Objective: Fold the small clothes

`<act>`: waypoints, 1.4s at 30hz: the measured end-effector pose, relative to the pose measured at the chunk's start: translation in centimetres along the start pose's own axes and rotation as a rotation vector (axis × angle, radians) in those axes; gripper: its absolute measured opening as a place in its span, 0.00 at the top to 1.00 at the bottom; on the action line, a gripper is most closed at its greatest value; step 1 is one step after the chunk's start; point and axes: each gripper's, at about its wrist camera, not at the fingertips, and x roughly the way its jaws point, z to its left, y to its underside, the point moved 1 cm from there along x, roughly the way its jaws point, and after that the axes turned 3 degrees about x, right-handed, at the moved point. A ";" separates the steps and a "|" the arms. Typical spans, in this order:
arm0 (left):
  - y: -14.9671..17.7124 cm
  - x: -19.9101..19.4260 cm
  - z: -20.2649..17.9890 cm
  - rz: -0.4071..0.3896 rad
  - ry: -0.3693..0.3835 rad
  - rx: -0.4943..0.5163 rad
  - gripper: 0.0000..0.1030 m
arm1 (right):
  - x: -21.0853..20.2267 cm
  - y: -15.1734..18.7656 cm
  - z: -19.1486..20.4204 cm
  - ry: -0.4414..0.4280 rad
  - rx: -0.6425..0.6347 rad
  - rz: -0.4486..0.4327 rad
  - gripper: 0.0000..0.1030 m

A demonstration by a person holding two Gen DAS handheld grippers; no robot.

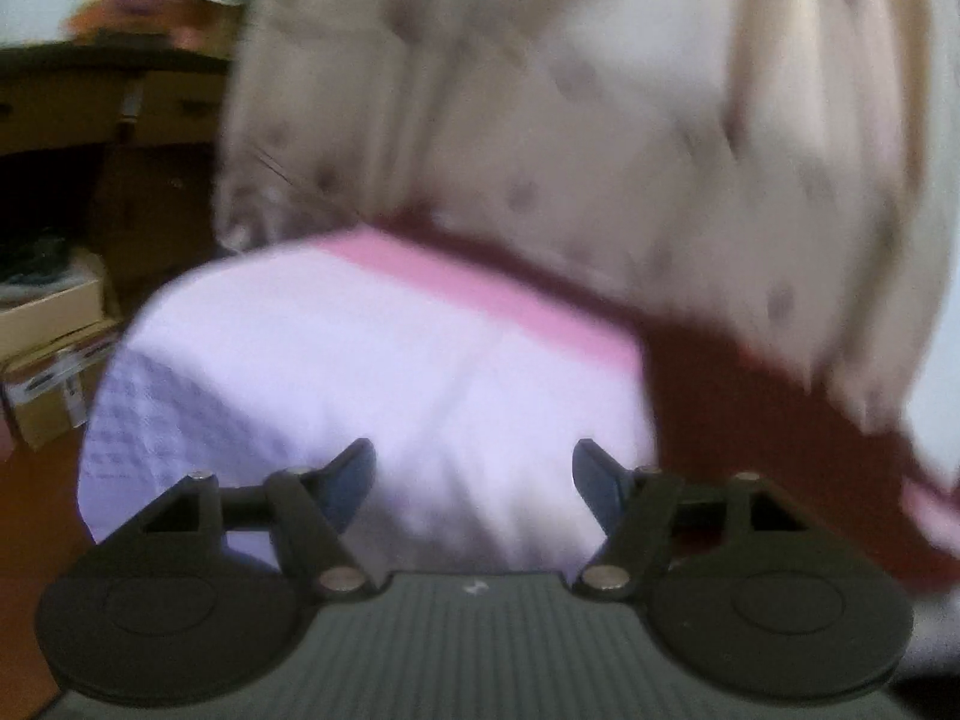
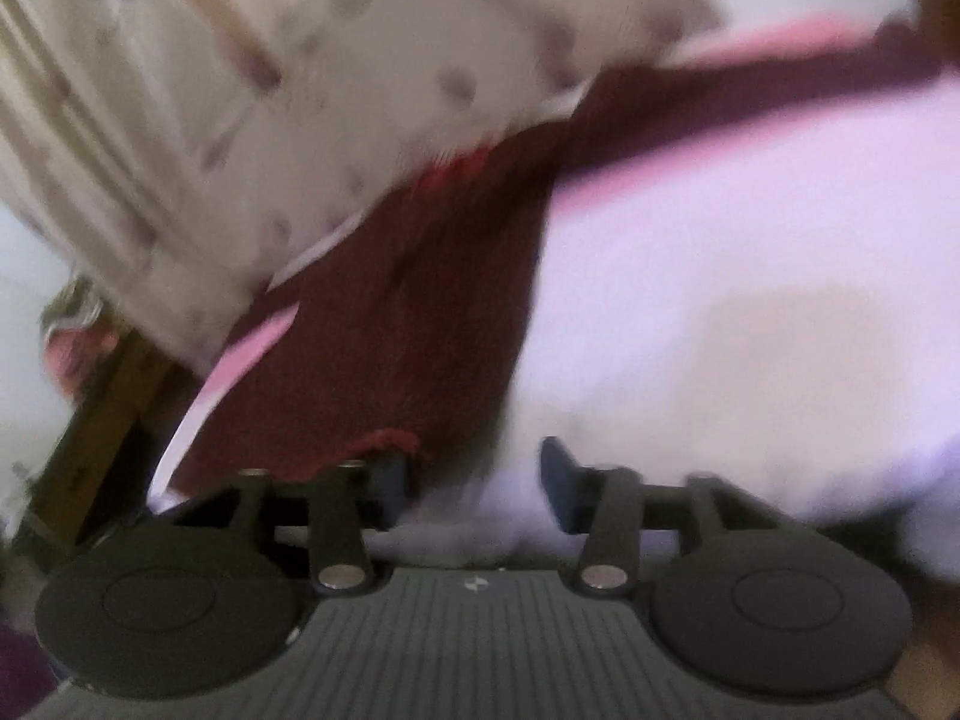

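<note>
Pale lilac-white cloth [image 1: 372,360], seemingly a folded small garment with a pink band [image 1: 498,294] along its far edge, lies on a dark red surface [image 1: 750,414] and fills the middle of the left wrist view. The left gripper [image 1: 474,480] hovers just over its near edge with the two blue-padded fingers [image 1: 351,480] spread well apart; nothing sits clamped between them, only the garment's pale fabric showing in the gap beyond. Behind the garment a cream cloth with faint brownish dots [image 1: 570,120] hangs or lies bunched, heavily blurred. To the far left stand cardboard boxes [image 1: 48,324] on the floor beside dark wooden furniture [image 1: 90,96]. In the right wrist view the same pale cloth [image 2: 750,276] spreads across the right side, the dark red surface [image 2: 432,300] runs up the middle, and the dotted cream cloth [image 2: 270,90] covers the upper left. The right gripper [image 2: 474,480] has its fingers parted, the pale fabric lying in the gap; a fold of red fabric drapes over the left finger [image 2: 393,480], and blur makes it impossible to tell whether either pad presses on cloth.
</note>
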 end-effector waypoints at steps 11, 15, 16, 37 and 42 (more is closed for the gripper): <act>-5.8 11.3 -13.1 0.046 0.265 -0.046 0.25 | 8.0 -17.0 1.2 -0.293 -0.133 0.227 0.37; -4.6 13.9 -16.6 0.060 0.307 0.025 0.25 | 4.8 -14.8 2.9 -0.100 -0.425 0.104 0.23; -4.1 14.6 -17.1 0.074 0.307 0.035 0.25 | 4.8 -14.5 2.8 -0.015 -0.498 0.086 0.24; -1.1 20.4 -15.2 0.170 0.171 0.020 0.25 | 37.6 -29.5 -0.4 0.228 -0.787 0.255 0.55; -0.9 20.6 -16.8 0.183 0.179 0.137 0.25 | 38.9 -28.3 1.5 0.282 -0.913 0.174 0.92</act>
